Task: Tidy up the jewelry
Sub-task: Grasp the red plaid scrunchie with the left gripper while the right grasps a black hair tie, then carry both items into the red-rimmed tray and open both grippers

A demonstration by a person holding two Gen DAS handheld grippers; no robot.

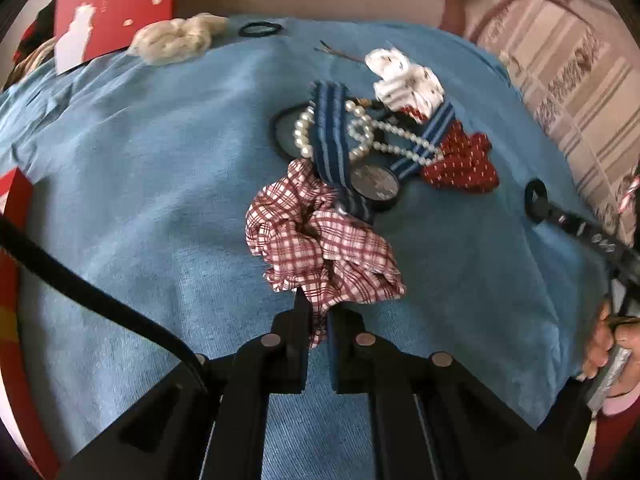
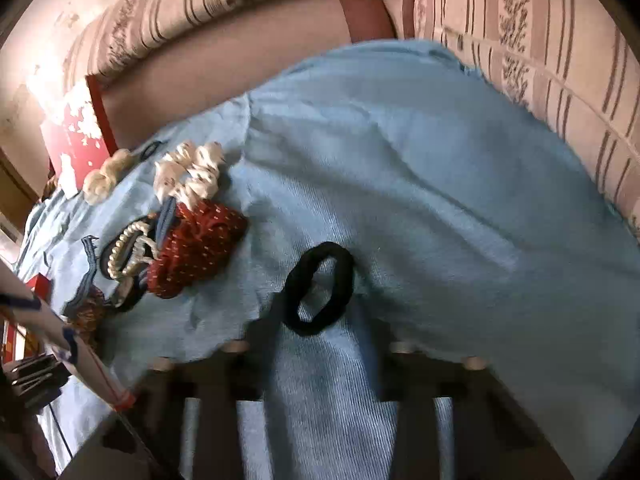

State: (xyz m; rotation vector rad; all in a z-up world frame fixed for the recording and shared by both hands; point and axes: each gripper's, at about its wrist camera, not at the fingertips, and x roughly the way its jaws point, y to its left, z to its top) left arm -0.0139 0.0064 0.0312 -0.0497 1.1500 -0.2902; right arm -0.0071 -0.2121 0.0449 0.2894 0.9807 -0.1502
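The left tongs (image 1: 318, 312) are pressed together on the near edge of a red-and-white checked scrunchie (image 1: 320, 240), whose cloth is pinched between the two fingers and bunches up just ahead of them on a blue towel (image 1: 120, 184). Straight beyond the scrunchie lies a heap: a blue striped band (image 1: 332, 136) draped over a pearl string (image 1: 360, 132), a round dark case (image 1: 376, 186), a red dotted scrunchie (image 1: 464, 164) to the right, and a white scrunchie (image 1: 408, 80) farther off. Far ahead and to the left sit a cream scrunchie (image 1: 176, 40), a thin black hair tie (image 1: 260, 29) and a red card (image 1: 116, 4). The right tongs (image 2: 316, 360) are spread wide, blurred, one finger on each side of a thick black hair tie (image 2: 319, 288) that lies on the towel just ahead of them; whether they touch it I cannot tell. The heap lies off to their left.
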